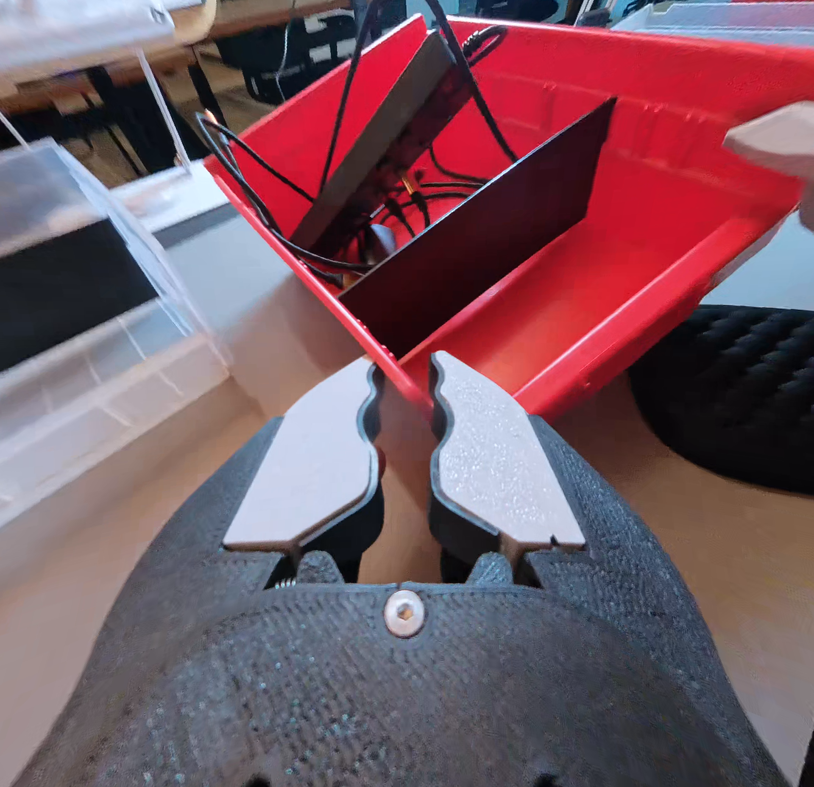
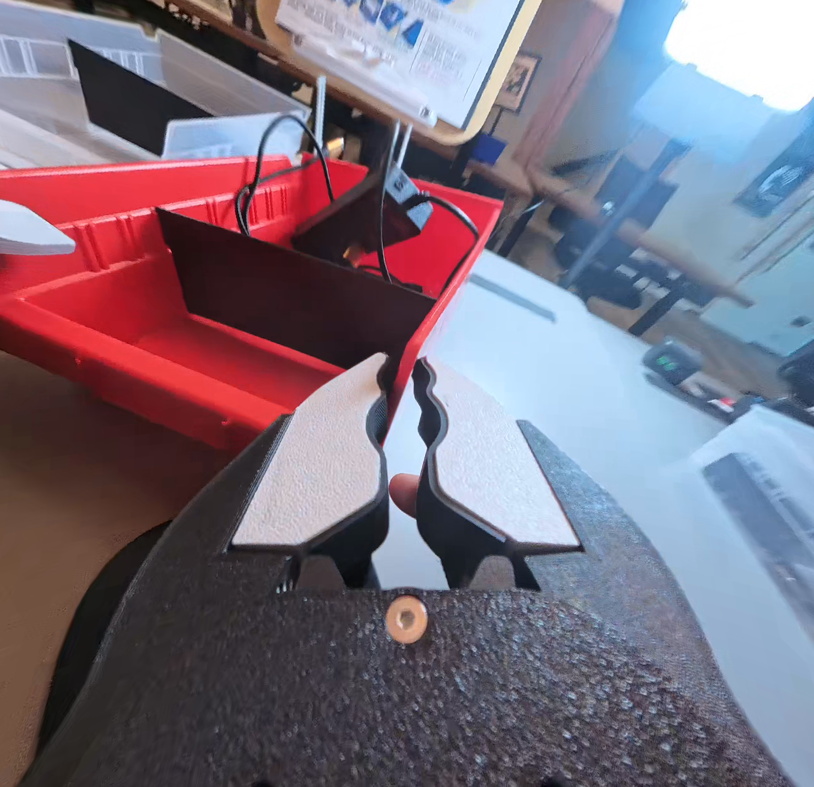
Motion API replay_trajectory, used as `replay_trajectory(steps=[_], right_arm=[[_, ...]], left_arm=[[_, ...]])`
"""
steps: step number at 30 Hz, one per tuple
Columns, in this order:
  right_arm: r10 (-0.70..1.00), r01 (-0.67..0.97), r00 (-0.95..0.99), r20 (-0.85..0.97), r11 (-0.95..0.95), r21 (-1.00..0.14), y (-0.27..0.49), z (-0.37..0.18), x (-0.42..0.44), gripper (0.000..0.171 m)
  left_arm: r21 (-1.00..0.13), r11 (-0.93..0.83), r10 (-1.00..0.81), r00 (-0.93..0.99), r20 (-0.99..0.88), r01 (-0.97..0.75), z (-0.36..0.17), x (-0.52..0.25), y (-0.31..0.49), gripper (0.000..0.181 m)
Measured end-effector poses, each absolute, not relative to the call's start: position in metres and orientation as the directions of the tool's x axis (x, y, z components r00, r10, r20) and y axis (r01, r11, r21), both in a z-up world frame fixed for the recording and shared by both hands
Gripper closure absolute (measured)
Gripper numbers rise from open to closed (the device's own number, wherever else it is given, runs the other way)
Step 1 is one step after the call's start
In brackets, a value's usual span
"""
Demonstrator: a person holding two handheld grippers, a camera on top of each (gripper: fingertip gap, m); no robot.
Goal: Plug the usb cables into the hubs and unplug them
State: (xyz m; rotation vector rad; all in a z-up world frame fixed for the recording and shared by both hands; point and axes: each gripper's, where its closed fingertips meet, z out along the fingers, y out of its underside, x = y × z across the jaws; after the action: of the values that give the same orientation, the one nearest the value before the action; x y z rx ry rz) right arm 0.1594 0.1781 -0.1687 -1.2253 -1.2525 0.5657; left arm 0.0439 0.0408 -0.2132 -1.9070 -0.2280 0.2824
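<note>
A red bin with a black divider holds a dark flat hub that leans in the far compartment among black usb cables. My left gripper is shut on the bin's left wall near the front corner. My right gripper is shut on the right wall of the bin. The hub, a grey plug and a cable show behind the divider. The near compartment is empty. Each view shows a fingertip of the other gripper, the right one and the left one.
Clear plastic containers stand to the left of the bin. A black round textured pad lies to the right on the tan table. A white surface lies right of the bin. A printed board stands behind it. One gripper's finger ends stand about 20 cm off the other's.
</note>
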Motion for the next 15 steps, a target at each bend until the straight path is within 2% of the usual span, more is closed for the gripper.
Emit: replay_trajectory(steps=[4,8,15], right_arm=[[0.808,0.206,0.315,0.497,0.453,-0.867,0.157,-0.123,0.163,0.164],[0.786,0.053,0.329,0.523,0.537,-0.842,0.119,-0.072,0.148,0.163],[0.844,-0.193,0.204,0.497,0.532,-0.824,0.03,0.003,0.077,0.161]], left_arm=[[-0.969,-0.243,0.318,0.941,-0.115,-0.036,-0.166,0.035,0.028,0.169],[-0.985,-0.135,0.393,0.907,-0.149,-0.103,-0.104,0.014,-0.009,0.171],[-0.97,-0.084,0.624,0.747,-0.228,-0.226,-0.016,-0.031,-0.124,0.172]])
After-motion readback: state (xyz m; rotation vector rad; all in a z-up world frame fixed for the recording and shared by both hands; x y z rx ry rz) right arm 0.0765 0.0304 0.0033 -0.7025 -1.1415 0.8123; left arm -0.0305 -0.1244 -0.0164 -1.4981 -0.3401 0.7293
